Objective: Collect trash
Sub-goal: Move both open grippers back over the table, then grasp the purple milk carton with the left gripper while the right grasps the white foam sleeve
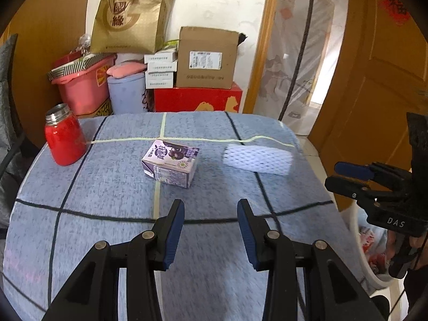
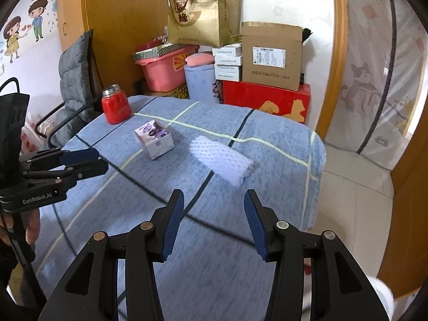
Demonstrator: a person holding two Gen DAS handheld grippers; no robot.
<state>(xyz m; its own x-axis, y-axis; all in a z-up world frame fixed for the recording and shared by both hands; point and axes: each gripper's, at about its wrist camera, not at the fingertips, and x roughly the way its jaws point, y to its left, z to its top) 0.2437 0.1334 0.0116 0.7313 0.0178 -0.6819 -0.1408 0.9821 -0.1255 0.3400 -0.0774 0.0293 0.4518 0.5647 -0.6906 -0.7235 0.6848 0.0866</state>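
Observation:
A purple drink carton (image 1: 171, 165) (image 2: 154, 139) lies on its side in the middle of the blue checked tablecloth (image 1: 93, 227). To its right lies a white foam net sleeve (image 1: 258, 159) (image 2: 220, 159). My left gripper (image 1: 211, 208) hovers open over the cloth, short of the carton, with nothing between its fingers. From the right wrist view it shows at the left edge (image 2: 101, 161). My right gripper (image 2: 214, 200) stands open and empty above the table's near right part, short of the foam sleeve. In the left wrist view it appears at the right (image 1: 332, 175), beyond the table edge.
A red jar (image 1: 64, 136) (image 2: 115, 104) with a metal neck stands at the table's far left corner. A white bin (image 1: 371, 254) with a bag inside sits on the floor right of the table. Boxes, a pink tub and a paper bag are stacked behind; a grey chair (image 2: 77, 80) stands left.

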